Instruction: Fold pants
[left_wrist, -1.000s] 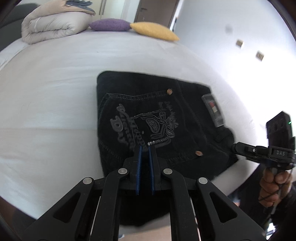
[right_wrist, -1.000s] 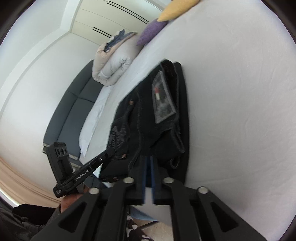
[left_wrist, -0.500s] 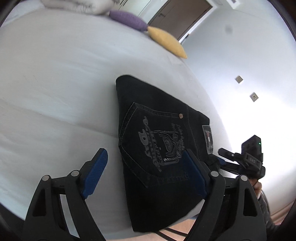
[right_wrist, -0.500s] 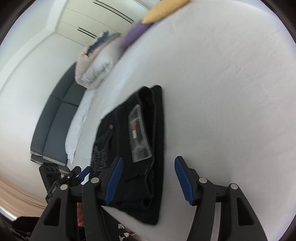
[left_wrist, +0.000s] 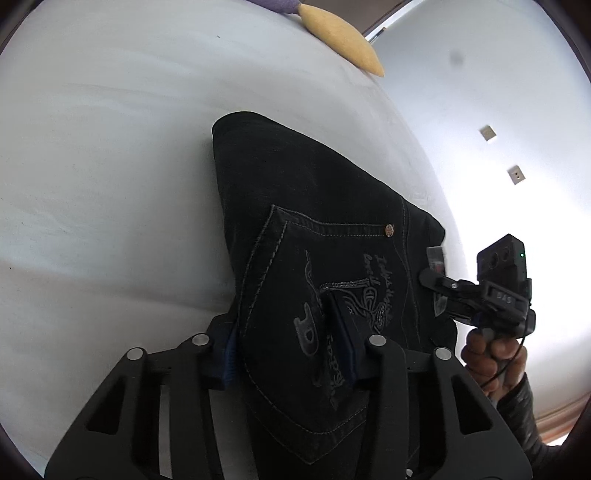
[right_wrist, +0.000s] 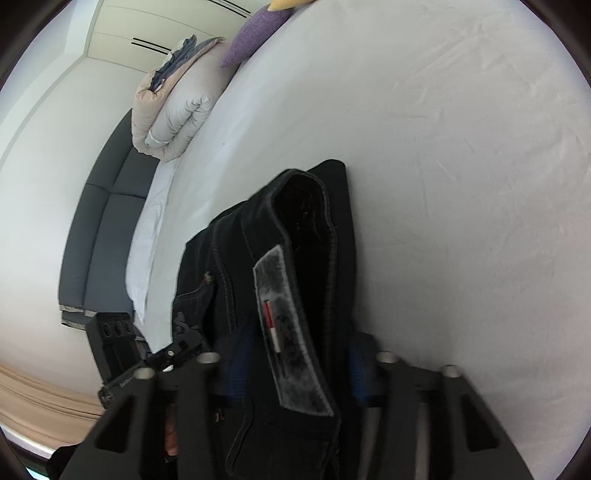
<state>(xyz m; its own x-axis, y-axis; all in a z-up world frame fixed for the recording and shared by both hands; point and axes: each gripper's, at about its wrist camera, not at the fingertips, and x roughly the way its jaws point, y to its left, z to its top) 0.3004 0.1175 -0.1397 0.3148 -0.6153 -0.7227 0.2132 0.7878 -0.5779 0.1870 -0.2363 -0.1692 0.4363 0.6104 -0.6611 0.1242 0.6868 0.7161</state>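
While the black pants lie folded on the white bed, the left gripper has just clamped onto the pocket side; only the right view shows the couch, the duvet and the right gripper pinching the waistband.

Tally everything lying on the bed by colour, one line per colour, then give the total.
Black: 1, the folded pants
Yellow: 1, a cushion
Purple: 1, a cushion
Beige and white: 1, a rolled duvet
Total: 4 things on the white bed
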